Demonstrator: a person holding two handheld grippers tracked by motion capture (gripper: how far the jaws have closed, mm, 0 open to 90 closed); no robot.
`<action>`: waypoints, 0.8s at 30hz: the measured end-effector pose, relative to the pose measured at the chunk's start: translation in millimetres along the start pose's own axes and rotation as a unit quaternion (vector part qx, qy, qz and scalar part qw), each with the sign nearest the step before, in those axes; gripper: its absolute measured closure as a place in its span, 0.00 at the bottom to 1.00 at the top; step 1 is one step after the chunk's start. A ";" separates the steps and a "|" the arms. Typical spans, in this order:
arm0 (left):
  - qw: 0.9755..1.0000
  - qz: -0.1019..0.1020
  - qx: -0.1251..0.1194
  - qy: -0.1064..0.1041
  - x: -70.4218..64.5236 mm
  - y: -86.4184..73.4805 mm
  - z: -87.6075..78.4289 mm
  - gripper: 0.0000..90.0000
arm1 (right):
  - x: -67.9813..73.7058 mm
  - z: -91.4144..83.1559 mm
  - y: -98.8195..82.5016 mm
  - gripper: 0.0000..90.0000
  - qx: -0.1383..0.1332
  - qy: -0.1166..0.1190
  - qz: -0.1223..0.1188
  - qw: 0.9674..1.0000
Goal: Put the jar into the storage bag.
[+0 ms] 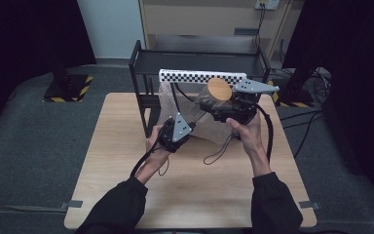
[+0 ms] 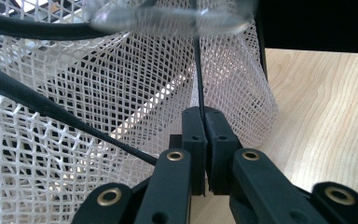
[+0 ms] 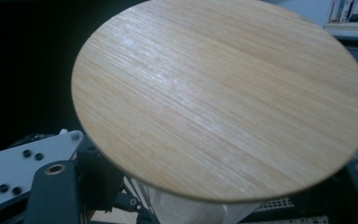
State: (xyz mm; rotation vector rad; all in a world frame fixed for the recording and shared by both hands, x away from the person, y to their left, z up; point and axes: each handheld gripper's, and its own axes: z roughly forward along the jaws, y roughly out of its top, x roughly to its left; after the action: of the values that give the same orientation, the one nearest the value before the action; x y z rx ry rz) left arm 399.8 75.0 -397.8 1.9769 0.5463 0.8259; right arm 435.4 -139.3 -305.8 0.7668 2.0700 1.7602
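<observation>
A: Nearest item on left side?
B: Left gripper [image 1: 175, 132], low over wooden table [image 1: 126, 195], jaws pressed together on thin black cord [image 2: 198, 70] of white mesh bag [image 2: 121, 93].
A: Bag position?
B: Draped from black metal rack [image 1: 141, 78] down to table, directly ahead of left gripper; rack frame and tabletop visible through netting.
A: Right side?
B: Right gripper [image 1: 219, 108] raised, level with rack shelf, clamped on clear jar [image 1: 213, 95] with round wooden lid [image 3: 219, 98]; jar tilted, lid facing camera, glass body partly against mesh.
A: Obstructions?
B: Lid blocks most of right gripper view; white paper showing beneath lid edge.
A: Farther back?
B: Checkered strip [image 1: 199, 76] along rack front; cables [image 1: 311, 117] on grey floor beyond.
</observation>
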 end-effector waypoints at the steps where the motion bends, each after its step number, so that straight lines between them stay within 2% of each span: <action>1: 1.000 0.000 0.000 0.000 0.0 0.0 0.0 0.97 | 0.0 0.0 0.0 0.30 0.000 0.000 0.000 1.000; 9: 1.000 0.001 -0.004 -0.003 -1.5 2.2 -1.0 0.97 | -4.2 22.1 -7.5 0.30 0.014 -0.019 0.016 1.000; 13: 1.000 0.001 -0.005 -0.004 -1.3 2.5 -1.5 0.97 | -7.0 28.0 -10.0 0.30 0.026 -0.038 0.013 0.999; 17: 1.000 0.001 -0.006 -0.004 -2.0 3.3 -2.1 0.97 | -8.5 35.9 -16.2 0.29 0.056 -0.063 0.001 0.996; 24: 1.000 0.001 -0.011 -0.006 -2.3 4.4 -2.8 0.97 | -11.7 44.1 -27.8 0.29 0.088 -0.086 -0.005 0.992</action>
State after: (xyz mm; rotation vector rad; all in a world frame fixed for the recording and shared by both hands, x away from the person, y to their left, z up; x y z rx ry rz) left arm 396.5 72.9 -393.7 1.9607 0.5267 0.8175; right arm 464.1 -113.3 -342.5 0.9221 2.1266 1.4643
